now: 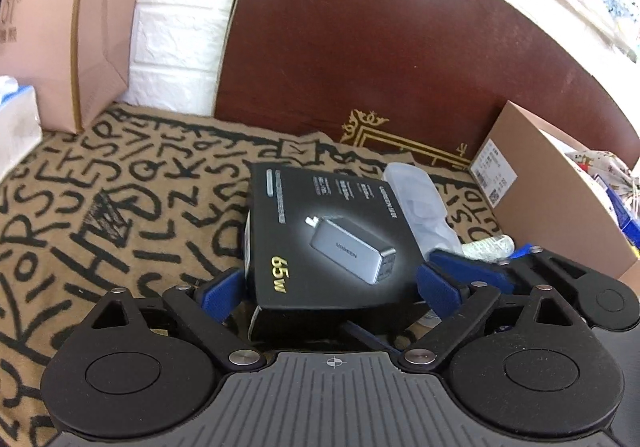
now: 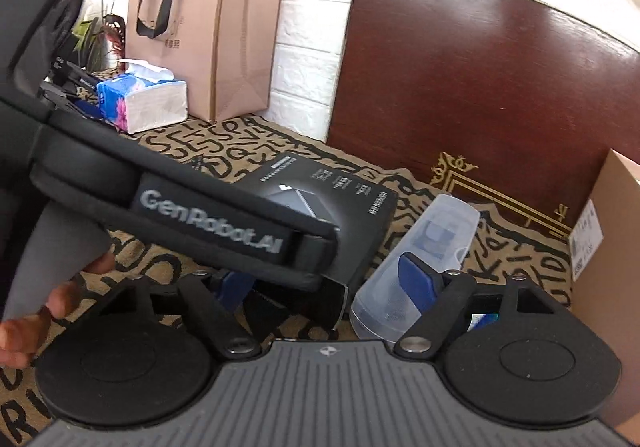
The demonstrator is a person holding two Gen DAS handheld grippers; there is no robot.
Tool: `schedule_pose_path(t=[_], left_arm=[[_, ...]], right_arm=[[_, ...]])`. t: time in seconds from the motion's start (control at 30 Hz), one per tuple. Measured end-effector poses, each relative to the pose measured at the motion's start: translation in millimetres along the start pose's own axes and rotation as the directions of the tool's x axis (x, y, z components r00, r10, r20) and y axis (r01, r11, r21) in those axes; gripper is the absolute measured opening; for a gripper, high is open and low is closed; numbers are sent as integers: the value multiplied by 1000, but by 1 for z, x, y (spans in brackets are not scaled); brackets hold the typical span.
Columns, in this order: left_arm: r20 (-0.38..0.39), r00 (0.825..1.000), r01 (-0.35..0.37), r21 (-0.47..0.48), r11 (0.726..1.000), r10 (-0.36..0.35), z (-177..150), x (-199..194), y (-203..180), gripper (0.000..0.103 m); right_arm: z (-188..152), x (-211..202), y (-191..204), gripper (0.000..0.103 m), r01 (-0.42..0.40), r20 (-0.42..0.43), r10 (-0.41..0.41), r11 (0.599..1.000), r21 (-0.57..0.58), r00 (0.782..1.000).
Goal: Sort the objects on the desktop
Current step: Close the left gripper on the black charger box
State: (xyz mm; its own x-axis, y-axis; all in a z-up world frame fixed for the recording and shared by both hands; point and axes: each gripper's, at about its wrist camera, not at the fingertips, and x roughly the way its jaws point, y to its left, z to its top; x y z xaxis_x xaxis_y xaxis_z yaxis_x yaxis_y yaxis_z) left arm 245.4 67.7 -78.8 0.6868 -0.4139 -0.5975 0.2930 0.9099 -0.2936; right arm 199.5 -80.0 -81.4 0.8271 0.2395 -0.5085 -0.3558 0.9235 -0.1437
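- Left gripper (image 1: 328, 287) with blue-padded jaws spread wide, straddling the near end of a black cardboard charger box (image 1: 320, 235) printed with a grey adapter and gold "65w"; left pad just beside the box's left edge, right pad just beside its right edge; firm pressing on the box cannot be told.
- Black charger box lying flat between the left jaws on a tan cloth with black scrawled letters (image 1: 100, 215) covering the worktop.
- Clear plastic oblong case (image 1: 420, 203) just right of the box, outside the left jaws, beside the right pad.
- Right gripper (image 2: 324, 283) with jaws partly open; right blue pad against the side of the same clear plastic case (image 2: 420, 259), left pad largely hidden behind the black body of the left gripper crossing the view, so a grip on the case cannot be told.
- Near, wide end of the clear case between the right jaws, its far end tilted away to the right.
- A hand (image 2: 36, 307) on the grey handle, left of the right jaws.
- Brown cardboard carton (image 1: 560, 203) with a white label, right of both jaws.
- Dark red-brown wooden board with gold trim (image 1: 400, 55) beyond the jaws, upright against a white brick wall (image 1: 176, 27).
- Pinkish paper bag with black handles (image 2: 216, 31) and blue-and-white tissue pack (image 2: 144, 99), well apart, far left of the jaws.
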Motion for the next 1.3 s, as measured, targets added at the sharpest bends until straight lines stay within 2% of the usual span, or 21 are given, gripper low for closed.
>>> schedule_pose_path(t=[0.07, 0.2, 0.43, 0.7, 1.03, 1.07, 1.13, 1.17, 1.2, 1.27, 1.3], left_arm=[[1, 1000, -5, -3, 1000, 5, -1, -1, 0, 91], [3, 1000, -20, -18, 1000, 20, 0, -7, 1, 83], [-9, 999, -39, -31, 999, 39, -10, -27, -5, 82], [-9, 999, -36, -67, 997, 35, -44, -69, -22, 82], [-10, 1000, 13, -18, 1000, -13, -88, -110, -70, 82], [-18, 1000, 21, -7, 1000, -21, -93, -113, -77, 86], [-40, 996, 77, 7, 997, -76, -103, -116, -90, 77], [-54, 995, 90, 18, 996, -89, -108, -117, -98, 73], [-62, 995, 86, 42, 995, -83, -112, -118, -108, 70], [-54, 997, 59, 73, 996, -55, -121, -120, -122, 70], [-60, 996, 67, 71, 995, -63, -124, -122, -124, 72]], right_arm=[[0, 0, 4, 71, -12, 0, 12, 1000, -25, 1000], [0, -1, 5, 68, -4, -6, 4, 1000, -14, 1000], [1, -15, 7, 63, -34, -32, 35, 999, 30, 999], [-14, -60, 24, 61, -65, -41, 67, 997, 51, 997], [-40, -134, 31, 61, -26, -35, 28, 999, 47, 999], [-44, -141, 31, 61, -22, -34, 23, 999, 49, 999], [-51, -156, 30, 61, -13, -25, 15, 999, 53, 1000], [-54, -164, 30, 53, -37, -17, 38, 998, 51, 999], [-56, -171, 33, 56, -57, -14, 58, 997, 44, 998], [-60, -179, 45, 56, 3, -8, -3, 999, -38, 1000], [-63, -182, 50, 55, 26, -1, -26, 997, -77, 1000]])
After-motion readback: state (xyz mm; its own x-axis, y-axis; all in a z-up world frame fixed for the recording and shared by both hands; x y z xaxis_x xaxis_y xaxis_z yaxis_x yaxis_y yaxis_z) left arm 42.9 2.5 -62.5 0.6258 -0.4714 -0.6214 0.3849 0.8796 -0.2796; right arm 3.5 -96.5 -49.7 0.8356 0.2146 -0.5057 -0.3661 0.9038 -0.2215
